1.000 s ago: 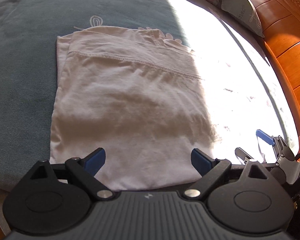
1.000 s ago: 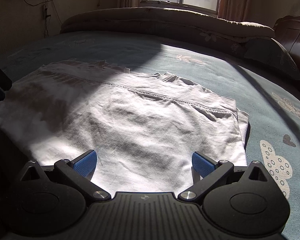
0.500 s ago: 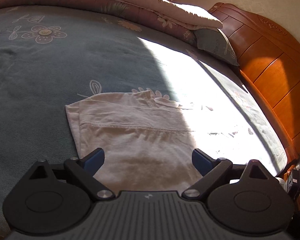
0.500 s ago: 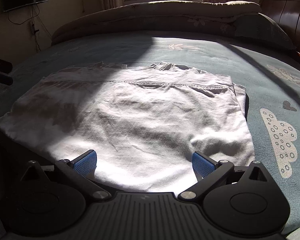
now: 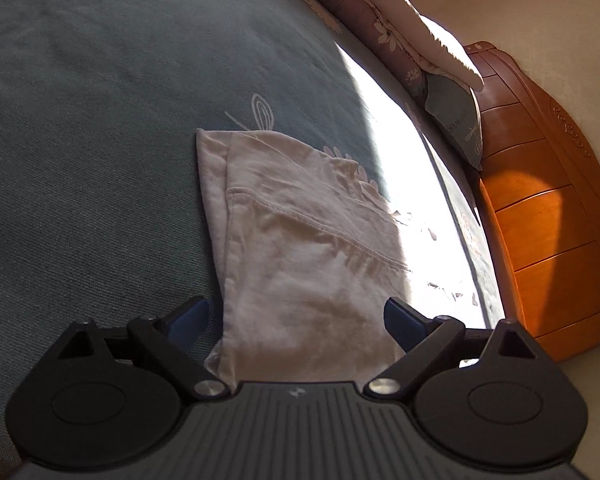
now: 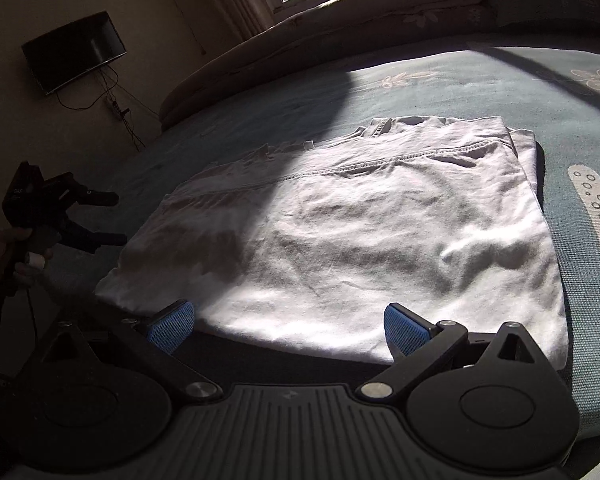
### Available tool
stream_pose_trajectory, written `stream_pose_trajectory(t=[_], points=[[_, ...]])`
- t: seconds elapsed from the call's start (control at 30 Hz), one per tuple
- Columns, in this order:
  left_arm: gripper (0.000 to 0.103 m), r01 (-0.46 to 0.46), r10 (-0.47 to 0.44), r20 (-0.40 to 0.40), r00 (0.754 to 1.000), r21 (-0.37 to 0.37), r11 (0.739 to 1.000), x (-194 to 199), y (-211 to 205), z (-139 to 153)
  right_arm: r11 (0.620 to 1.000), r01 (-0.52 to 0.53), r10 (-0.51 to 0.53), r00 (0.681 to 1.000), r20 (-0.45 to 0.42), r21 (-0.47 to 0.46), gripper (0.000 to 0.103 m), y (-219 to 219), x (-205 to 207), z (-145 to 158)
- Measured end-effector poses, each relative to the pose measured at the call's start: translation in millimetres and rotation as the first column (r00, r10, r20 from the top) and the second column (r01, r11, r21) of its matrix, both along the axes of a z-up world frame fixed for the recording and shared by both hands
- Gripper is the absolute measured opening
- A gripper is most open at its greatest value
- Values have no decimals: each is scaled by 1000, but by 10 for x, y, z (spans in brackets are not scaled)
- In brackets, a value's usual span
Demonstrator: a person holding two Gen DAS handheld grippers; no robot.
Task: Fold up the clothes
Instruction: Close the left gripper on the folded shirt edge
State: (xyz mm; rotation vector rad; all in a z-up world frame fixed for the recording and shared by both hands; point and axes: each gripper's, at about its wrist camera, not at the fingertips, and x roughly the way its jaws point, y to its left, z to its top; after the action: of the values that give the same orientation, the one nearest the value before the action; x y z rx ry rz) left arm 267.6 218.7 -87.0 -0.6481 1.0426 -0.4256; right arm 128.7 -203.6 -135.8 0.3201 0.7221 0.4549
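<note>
The fingers of the left gripper [image 5: 296,318] stand wide apart and hold nothing; its left pad [image 5: 188,316] is over the bare blue bedspread [image 5: 80,160] at the lower left of the left wrist frame, and its right pad [image 5: 404,322] is near the sunlit side of the cloth. Between them, in the lower middle of that frame, lies the near left corner of the white folded garment [image 5: 300,264], which runs up toward the centre of the picture. I cannot tell if the pads touch it; they seem to hover just above. The risk I see here is that a pinch at this corner takes only the top layer, because the edge shows several layers lying one on another, and then the fold would open when lifted. In the right wrist frame the left gripper [image 6: 84,220] appears small and dark at the left edge, held by a hand [image 6: 16,252], apart from the garment. The right gripper [image 6: 290,328] also has its fingers spread and empty, at the bottom of the frame, with the garment's [image 6: 360,240] near edge between and just beyond them. It fills the middle of the picture, flat on the bedspread [image 6: 440,80]. If the two grippers lift at different moments, the cloth may skew and wrinkle; strong sun and deep shadow also make the edges hard to judge.
</note>
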Motion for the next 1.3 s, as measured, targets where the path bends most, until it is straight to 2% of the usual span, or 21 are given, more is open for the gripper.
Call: stream_pose_trajectory(t=[0.17,0.3,0.43,0.53,0.87,1.13,1.23,1.3], points=[[98,39,-40,-5,999,-55,998,98,12,-100,1000,10,-10,1000,-21,20,103,-41,19,-43],[99,66,-67,1,998,-98,993,266,-3,-132,1000,-6,6,1000,-17,3,103,0,49,-75],[99,60,-59,12,998,-121,991,462,-39,-163,1000,-3,3,1000,-16,22,103,-23,66,-94],[102,38,-37,11,999,-182,982,532,-23,-226,999,5,-4,1000,-17,39,103,-45,77,-103],[102,65,-73,-17,997,-291,954,164,123,-335,999,7,-6,1000,-8,39,103,-35,95,-119],[102,81,-81,8,997,-242,967,649,-82,-286,999,8,-8,1000,-6,40,103,-35,90,-122],[102,69,-71,1,997,-261,963,666,-93,-295,999,8,-8,1000,-5,37,103,-32,88,-121],[102,106,-108,6,994,-268,958,518,-83,-299,999,7,-7,1000,-4,36,103,-32,85,-122]])
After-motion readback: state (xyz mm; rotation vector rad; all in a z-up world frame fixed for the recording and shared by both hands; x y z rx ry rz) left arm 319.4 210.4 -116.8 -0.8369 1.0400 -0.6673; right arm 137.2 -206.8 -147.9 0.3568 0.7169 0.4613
